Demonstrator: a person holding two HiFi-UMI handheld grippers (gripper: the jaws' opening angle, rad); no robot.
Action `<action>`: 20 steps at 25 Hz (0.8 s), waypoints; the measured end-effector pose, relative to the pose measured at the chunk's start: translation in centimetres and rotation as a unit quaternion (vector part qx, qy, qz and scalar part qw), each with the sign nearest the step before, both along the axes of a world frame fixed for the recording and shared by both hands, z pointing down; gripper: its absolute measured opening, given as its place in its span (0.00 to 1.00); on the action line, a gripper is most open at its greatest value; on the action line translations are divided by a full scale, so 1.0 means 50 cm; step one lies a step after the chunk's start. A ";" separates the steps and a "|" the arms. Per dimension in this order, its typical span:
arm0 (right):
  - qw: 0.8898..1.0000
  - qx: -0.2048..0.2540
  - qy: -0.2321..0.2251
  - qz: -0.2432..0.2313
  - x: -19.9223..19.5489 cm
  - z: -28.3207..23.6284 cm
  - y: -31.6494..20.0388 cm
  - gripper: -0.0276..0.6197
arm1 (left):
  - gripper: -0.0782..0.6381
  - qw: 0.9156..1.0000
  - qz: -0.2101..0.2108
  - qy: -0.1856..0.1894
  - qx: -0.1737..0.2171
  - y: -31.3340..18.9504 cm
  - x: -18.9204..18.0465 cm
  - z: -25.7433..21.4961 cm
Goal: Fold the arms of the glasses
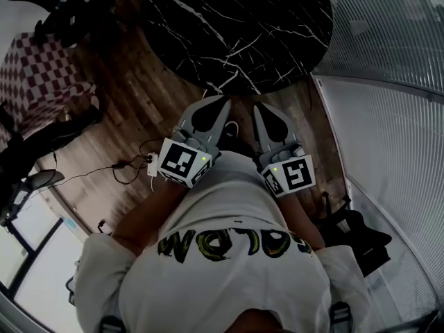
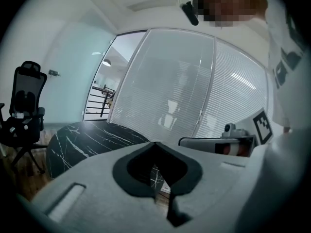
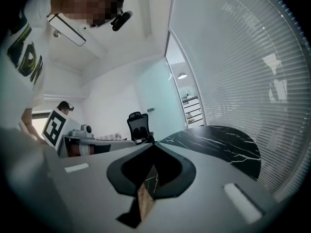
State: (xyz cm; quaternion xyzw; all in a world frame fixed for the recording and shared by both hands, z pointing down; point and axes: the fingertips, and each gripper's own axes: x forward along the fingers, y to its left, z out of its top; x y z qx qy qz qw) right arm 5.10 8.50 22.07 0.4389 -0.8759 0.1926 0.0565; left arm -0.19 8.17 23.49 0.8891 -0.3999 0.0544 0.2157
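No glasses show in any view. My left gripper (image 1: 225,100) and right gripper (image 1: 255,105) are held side by side in front of the person's body, pointing at the near edge of a round black marble table (image 1: 243,26). Both are over the wooden floor, short of the table. In the left gripper view the left gripper (image 2: 154,142) has its jaw tips meeting, with nothing between them. The right gripper (image 3: 153,142) is likewise shut and empty in its own view. The table top (image 2: 87,135) (image 3: 218,140) looks bare where it shows.
A glass wall with blinds (image 1: 388,116) curves along the right. A black office chair (image 2: 24,106) (image 3: 138,125) stands beyond the table. A checked cloth (image 1: 35,75) lies at the left, and cables with a white plug box (image 1: 149,165) lie on the floor.
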 end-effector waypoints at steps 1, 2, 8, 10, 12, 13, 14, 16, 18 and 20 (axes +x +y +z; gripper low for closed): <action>1.000 -0.002 0.001 0.002 -0.006 0.002 -0.017 0.05 | 0.11 1.000 0.002 0.001 -0.002 -0.017 -0.006 0.002; 1.000 -0.003 0.002 0.004 -0.013 0.003 -0.032 0.05 | 0.11 1.000 0.003 0.003 -0.005 -0.034 -0.011 0.003; 1.000 -0.010 0.009 0.020 -0.048 0.012 -0.113 0.05 | 0.11 1.000 0.018 0.010 -0.015 -0.117 -0.043 0.017; 1.000 -0.012 0.012 0.026 -0.058 0.016 -0.133 0.05 | 0.11 0.999 0.026 0.012 -0.019 -0.137 -0.051 0.021; 0.999 -0.014 0.015 0.031 -0.066 0.019 -0.147 0.05 | 0.11 0.999 0.034 0.013 -0.020 -0.151 -0.060 0.022; 0.999 -0.015 0.016 0.034 -0.070 0.020 -0.153 0.05 | 0.11 0.999 0.038 0.013 -0.020 -0.158 -0.063 0.023; 0.999 -0.015 0.018 0.037 -0.074 0.022 -0.159 0.05 | 0.11 0.999 0.041 0.014 -0.020 -0.165 -0.067 0.023; 0.999 -0.016 0.020 0.042 -0.082 0.024 -0.168 0.05 | 0.11 0.999 0.047 0.015 -0.020 -0.175 -0.075 0.025; 0.999 -0.016 0.021 0.047 -0.090 0.027 -0.173 0.05 | 0.11 0.998 0.053 0.016 -0.020 -0.179 -0.081 0.028; 0.998 -0.017 0.022 0.050 -0.097 0.030 -0.175 0.05 | 0.11 0.998 0.058 0.016 -0.022 -0.181 -0.087 0.032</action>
